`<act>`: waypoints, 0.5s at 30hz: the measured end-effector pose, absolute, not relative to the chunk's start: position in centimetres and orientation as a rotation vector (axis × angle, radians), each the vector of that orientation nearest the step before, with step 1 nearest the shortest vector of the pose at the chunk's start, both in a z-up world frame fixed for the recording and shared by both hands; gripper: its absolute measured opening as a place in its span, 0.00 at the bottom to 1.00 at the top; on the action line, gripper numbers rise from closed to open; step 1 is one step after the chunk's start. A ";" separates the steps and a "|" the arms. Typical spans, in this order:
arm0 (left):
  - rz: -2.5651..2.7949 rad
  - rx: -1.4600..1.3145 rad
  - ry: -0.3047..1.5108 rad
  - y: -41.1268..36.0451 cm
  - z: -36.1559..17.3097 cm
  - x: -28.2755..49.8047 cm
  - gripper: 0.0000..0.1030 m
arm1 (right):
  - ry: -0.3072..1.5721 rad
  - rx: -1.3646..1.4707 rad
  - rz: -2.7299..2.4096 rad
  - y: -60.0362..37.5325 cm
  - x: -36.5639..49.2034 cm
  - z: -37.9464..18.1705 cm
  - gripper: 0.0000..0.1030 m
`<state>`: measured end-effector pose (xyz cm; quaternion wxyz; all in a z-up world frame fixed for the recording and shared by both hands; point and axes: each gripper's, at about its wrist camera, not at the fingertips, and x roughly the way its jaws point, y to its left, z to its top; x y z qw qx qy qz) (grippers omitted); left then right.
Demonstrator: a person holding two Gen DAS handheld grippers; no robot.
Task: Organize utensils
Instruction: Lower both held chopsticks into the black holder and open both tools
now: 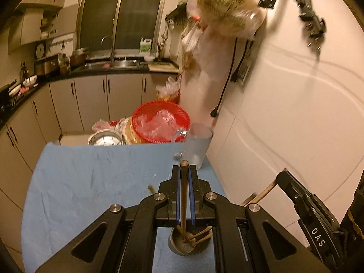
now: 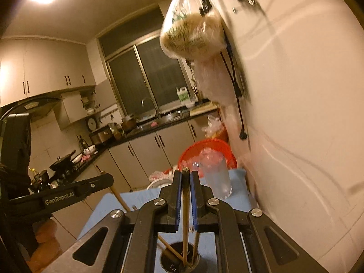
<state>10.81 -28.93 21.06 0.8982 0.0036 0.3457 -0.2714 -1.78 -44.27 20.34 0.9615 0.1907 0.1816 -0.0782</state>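
My left gripper (image 1: 184,167) is shut on a dark brown chopstick (image 1: 183,195) that stands upright between its blue pads. Its lower end reaches into a round metal holder (image 1: 190,244) with several chopsticks, right under the jaws. In the right wrist view my right gripper (image 2: 186,173) is shut on a paler chopstick (image 2: 185,207), which also runs down into the holder (image 2: 179,262). Each gripper shows in the other's view: the right gripper (image 1: 284,178) at the right edge, the left gripper (image 2: 107,179) at the left with its chopstick (image 2: 118,196).
A blue cloth (image 1: 91,182) covers the table. A clear glass jug (image 1: 199,145) stands at its far right corner by the white wall. Behind the table are a red basket (image 1: 159,122) of plastic and a metal pot (image 1: 105,138). A full plastic bag (image 1: 227,6) hangs overhead.
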 end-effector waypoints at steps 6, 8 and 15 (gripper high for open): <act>-0.542 0.017 0.764 -28.6 18.6 11.4 0.07 | 0.420 0.427 -0.148 -44.5 -1.6 17.7 0.08; -0.540 0.026 0.772 -28.5 18.2 11.4 0.07 | 0.432 0.432 -0.154 -44.6 -1.5 17.1 0.09; -0.547 0.025 0.784 -27.3 18.4 11.0 0.10 | 0.454 0.449 -0.159 -44.9 -2.1 17.0 0.13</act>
